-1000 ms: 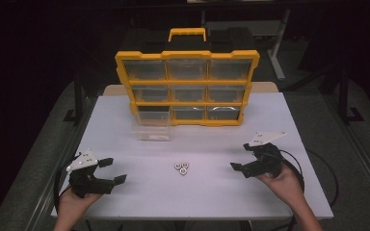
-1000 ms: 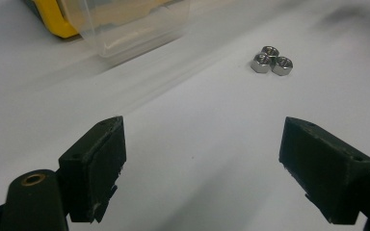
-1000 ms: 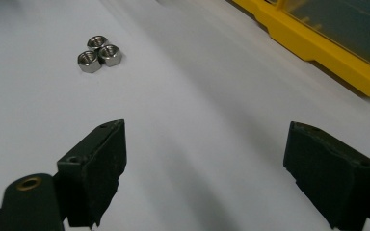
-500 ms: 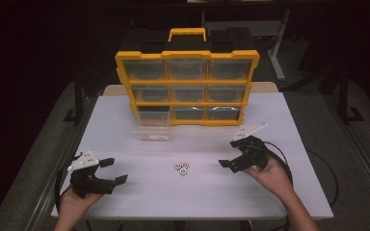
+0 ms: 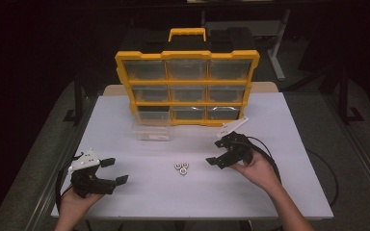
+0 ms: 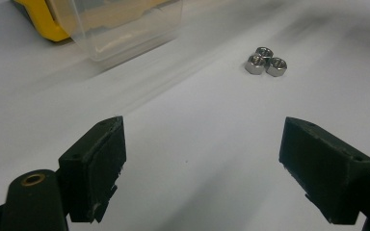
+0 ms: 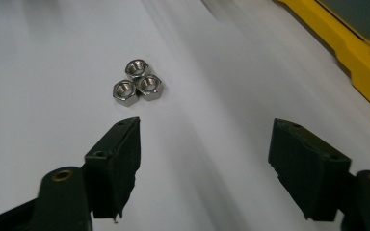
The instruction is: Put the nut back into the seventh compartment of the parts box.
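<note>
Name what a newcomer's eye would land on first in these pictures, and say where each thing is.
The yellow organizer case with its clear drawers stands upright at the table's far side, one clear drawer lying out in front of it. Three steel nuts huddle mid-table. The right gripper, jaws open and just been closing with nothing between them, points at the nuts, while the left gripper waits open.

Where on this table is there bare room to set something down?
Bare table lies right of the right gripper, and between the nuts and the left gripper. It is crowded up front, where the clear drawer sits against the yellow organizer.
</note>
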### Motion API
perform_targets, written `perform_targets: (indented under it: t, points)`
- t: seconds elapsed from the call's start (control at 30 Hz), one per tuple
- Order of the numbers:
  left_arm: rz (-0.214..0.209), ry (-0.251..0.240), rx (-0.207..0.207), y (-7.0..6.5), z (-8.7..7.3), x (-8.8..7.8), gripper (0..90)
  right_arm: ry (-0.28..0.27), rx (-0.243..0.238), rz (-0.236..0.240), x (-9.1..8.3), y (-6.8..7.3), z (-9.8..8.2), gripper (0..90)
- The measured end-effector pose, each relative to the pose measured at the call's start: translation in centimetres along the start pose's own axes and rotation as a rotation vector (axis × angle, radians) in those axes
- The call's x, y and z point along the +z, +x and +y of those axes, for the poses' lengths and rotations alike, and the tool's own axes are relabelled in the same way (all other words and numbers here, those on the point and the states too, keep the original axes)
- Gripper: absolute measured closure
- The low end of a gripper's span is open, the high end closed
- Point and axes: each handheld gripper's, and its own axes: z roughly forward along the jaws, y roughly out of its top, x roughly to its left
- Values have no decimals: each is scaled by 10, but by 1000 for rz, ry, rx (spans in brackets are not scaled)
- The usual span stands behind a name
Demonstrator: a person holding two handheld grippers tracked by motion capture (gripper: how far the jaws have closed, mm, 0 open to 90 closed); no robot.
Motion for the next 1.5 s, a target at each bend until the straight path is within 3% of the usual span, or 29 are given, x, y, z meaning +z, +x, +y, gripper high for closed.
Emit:
perform_targets:
  t: [0.5,0.8,1.17,1.5]
  points:
    - [-5,-9,-6,-1,1,0,167,46,-46,50,22,2,20,360]
    - [-8,-4,3,-1,1,-1,167,82,-122,84,47,7,32,466]
    - [-10,-5,4,0,1,-1,167,122,-169,116,76,10,35,563]
    - [-10,-4,4,0,1,-2,167,159,-198,130,88,11,33,605]
